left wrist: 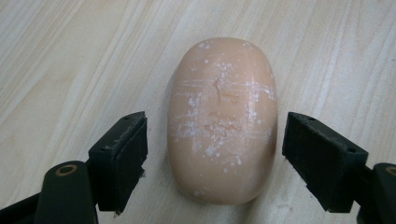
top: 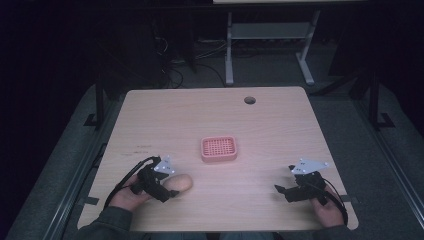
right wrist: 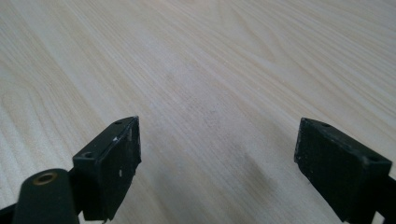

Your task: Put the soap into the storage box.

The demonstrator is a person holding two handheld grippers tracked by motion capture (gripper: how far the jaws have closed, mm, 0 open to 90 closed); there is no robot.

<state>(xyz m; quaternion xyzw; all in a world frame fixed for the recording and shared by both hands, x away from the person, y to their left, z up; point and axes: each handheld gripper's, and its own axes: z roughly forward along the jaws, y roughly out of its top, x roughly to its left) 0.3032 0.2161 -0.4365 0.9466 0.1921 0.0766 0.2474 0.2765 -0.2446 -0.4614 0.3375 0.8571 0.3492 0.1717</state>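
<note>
A peach-coloured oval bar of soap (left wrist: 222,121) with white scuff marks lies flat on the wooden table (top: 260,125). In the high view the soap (top: 181,183) sits near the front left. My left gripper (left wrist: 215,154) is open, its jaws standing on either side of the soap with a small gap on each side. From above, the left gripper (top: 167,192) is held at the soap's near end. A pink soap dish (top: 218,149) with a perforated floor sits at the table's middle. My right gripper (right wrist: 217,163) is open over bare wood, and the right gripper (top: 281,190) is at the front right.
A round cable hole (top: 249,100) is set in the table's far side. Beyond the table stands a white metal desk frame (top: 229,55) on a dark floor with cables. The person's hands and sleeves come in at the bottom edge.
</note>
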